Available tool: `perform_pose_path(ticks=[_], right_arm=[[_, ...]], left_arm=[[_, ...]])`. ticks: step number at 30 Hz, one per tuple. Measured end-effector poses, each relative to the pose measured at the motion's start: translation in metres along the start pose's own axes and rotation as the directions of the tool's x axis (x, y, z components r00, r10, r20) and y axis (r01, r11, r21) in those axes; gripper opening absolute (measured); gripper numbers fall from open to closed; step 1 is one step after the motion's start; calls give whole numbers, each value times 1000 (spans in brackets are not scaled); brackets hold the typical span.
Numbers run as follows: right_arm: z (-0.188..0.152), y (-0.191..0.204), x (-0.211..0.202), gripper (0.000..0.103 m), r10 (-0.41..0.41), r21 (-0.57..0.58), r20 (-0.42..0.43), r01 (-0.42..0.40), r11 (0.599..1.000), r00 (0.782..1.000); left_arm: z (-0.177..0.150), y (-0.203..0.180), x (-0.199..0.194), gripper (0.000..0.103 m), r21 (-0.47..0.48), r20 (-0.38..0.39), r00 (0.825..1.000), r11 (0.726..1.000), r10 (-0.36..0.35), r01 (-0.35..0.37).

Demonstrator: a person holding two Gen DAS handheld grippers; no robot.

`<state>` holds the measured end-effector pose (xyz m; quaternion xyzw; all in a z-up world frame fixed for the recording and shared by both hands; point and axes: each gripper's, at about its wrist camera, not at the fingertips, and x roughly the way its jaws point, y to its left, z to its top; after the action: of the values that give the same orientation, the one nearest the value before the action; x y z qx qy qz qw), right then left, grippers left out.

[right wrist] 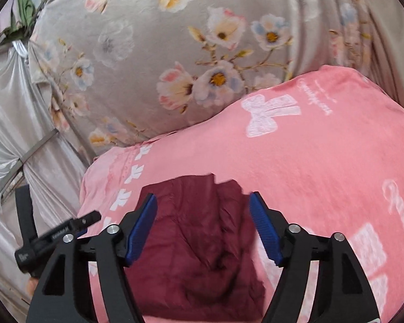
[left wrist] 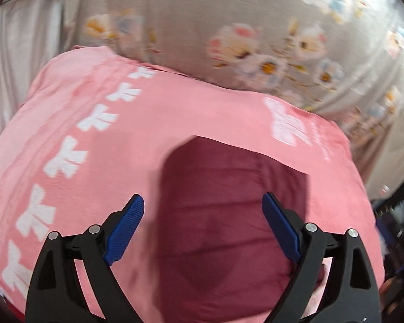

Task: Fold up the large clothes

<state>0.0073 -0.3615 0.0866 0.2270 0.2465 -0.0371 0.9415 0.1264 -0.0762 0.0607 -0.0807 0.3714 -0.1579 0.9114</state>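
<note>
Maroon garment [left wrist: 229,215] lies folded, compact, on pink blanket [left wrist: 175,113] with white bow print. Left gripper [left wrist: 203,227] hovers above it, fingers [left wrist: 126,228] released, nothing between. Right gripper [right wrist: 203,230] likewise over garment, fingers [right wrist: 141,231] spread, empty. Grey floral cloth [right wrist: 161,53] at far side, possibly pillow or quilt; left view blurred. Pale curtain [right wrist: 10,113] at left.

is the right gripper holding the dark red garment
No, the right gripper stands open above the dark red garment, which lies folded on the pink blanket, with neither blue pad pressing on it.
</note>
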Motion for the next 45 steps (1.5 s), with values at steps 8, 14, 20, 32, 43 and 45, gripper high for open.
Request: perform_pose_path(ticks=[8,14,20,32,43,45], right_arm=[[35,34,94,71,-34,53,-144,42,998,989],[10,12,147,70,-164,102,-230,191,976,959],[-15,-12,146,5,-82,116,-187,104,988,979],[-54,-78,140,5,-96,184,-128,119,976,987],[-73,-86,155,4,-87,169,-116,106,980,989],[-74,-85,157,4,-88,164,-119,107,981,989]], left_arm=[[20,16,12,87,19,5,996,996,90,-90],[30,7,41,87,43,-23,994,993,111,-110],[28,0,88,87,24,-116,989,995,94,-92],[8,-46,158,87,54,-171,979,994,106,-99],[-16,-56,183,97,128,-112,980,981,162,-147],[-18,-57,185,98,138,-98,980,978,172,-157]])
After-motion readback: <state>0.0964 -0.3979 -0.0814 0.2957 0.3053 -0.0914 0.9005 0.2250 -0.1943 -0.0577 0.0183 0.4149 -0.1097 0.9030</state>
